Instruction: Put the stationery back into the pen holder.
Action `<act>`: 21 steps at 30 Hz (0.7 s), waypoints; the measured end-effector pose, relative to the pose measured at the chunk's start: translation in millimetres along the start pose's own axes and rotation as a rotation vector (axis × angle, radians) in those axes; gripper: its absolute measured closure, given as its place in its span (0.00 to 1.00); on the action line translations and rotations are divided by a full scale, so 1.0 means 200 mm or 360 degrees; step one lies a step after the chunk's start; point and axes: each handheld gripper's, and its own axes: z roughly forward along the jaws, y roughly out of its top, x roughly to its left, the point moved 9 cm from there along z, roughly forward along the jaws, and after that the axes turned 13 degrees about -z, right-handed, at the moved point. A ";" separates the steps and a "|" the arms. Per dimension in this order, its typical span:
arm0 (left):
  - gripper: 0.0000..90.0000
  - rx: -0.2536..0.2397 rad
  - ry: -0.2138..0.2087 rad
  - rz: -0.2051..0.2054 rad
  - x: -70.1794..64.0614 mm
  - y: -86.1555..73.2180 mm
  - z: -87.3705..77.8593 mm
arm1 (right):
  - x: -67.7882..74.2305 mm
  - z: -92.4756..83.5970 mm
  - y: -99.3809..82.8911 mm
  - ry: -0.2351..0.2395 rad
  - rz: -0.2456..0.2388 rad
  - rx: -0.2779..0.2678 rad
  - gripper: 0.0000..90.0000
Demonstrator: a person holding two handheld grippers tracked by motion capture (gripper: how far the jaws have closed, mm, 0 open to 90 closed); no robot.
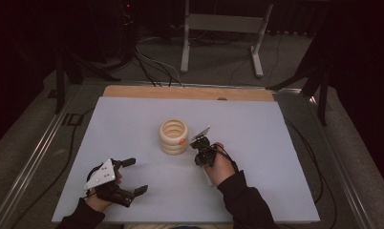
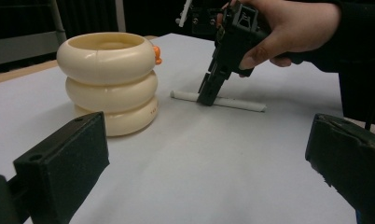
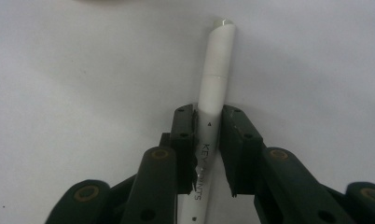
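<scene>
A white pen [image 3: 216, 70] lies flat on the pale table [image 1: 257, 124], just right of a cream stack of three rings [image 1: 174, 137]. My right gripper [image 3: 208, 149] points down at the pen and is shut on its barrel, one pad on each side. From the left gripper view the same gripper [image 2: 208, 98] stands over the pen [image 2: 241, 103], a hand wrapped around it. My left gripper [image 1: 136, 175] rests near the front left of the table, open and holding nothing, its wide-set jaws framing the ring stack [image 2: 108, 81].
A small orange piece [image 1: 182, 141] sticks out of the ring stack on its right side. A wooden strip [image 1: 180, 92] runs along the table's far edge. Cables and a metal stand [image 1: 218, 28] are on the floor beyond it.
</scene>
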 end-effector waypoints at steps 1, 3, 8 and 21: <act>0.00 0.0000 -0.0001 -0.0001 0.00 0.00 0.00 | 0.00 0.00 0.00 0.0003 -0.0012 0.0008 0.84; 0.00 -0.0001 -0.0001 0.0000 0.00 0.00 0.00 | 0.00 0.00 0.00 0.0023 -0.0016 0.0013 0.84; 0.00 -0.0001 -0.0002 0.0001 0.00 0.00 0.00 | 0.00 0.00 0.00 0.0028 -0.0023 0.0011 0.87; 0.00 -0.0003 -0.0003 -0.0002 0.00 0.00 0.00 | -0.05 -0.08 0.01 0.0138 0.0013 -0.0104 0.87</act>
